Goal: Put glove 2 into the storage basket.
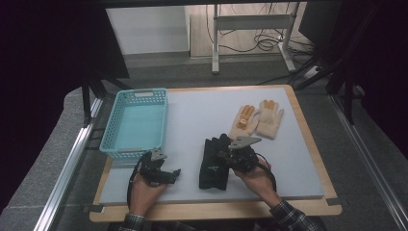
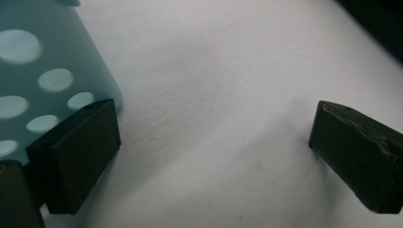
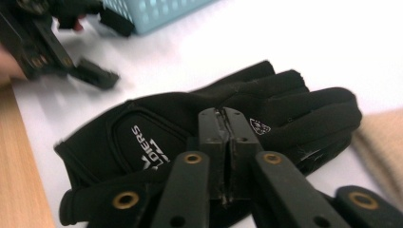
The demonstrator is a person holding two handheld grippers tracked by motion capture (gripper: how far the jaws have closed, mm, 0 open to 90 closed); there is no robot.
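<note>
The basket [image 1: 136,122] looks like perforated turquoise plastic. The black gloves [image 3: 214,137] are matt fabric, the cream gloves [image 1: 257,120] fuzzy knit. The table mat [image 1: 202,115] is matt, its edge [image 1: 308,139] wood.

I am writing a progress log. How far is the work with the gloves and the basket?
Done: nothing visible; the blue basket holds nothing. In hand: the right gripper, jaws together, sits over the black gloves; a grasp cannot be confirmed. The left gripper is open beside the basket. Left: black gloves and beige gloves lie on the table.

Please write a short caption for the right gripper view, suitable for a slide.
Right gripper, jaws closed together, above a pair of black gloves on the white mat.
</note>
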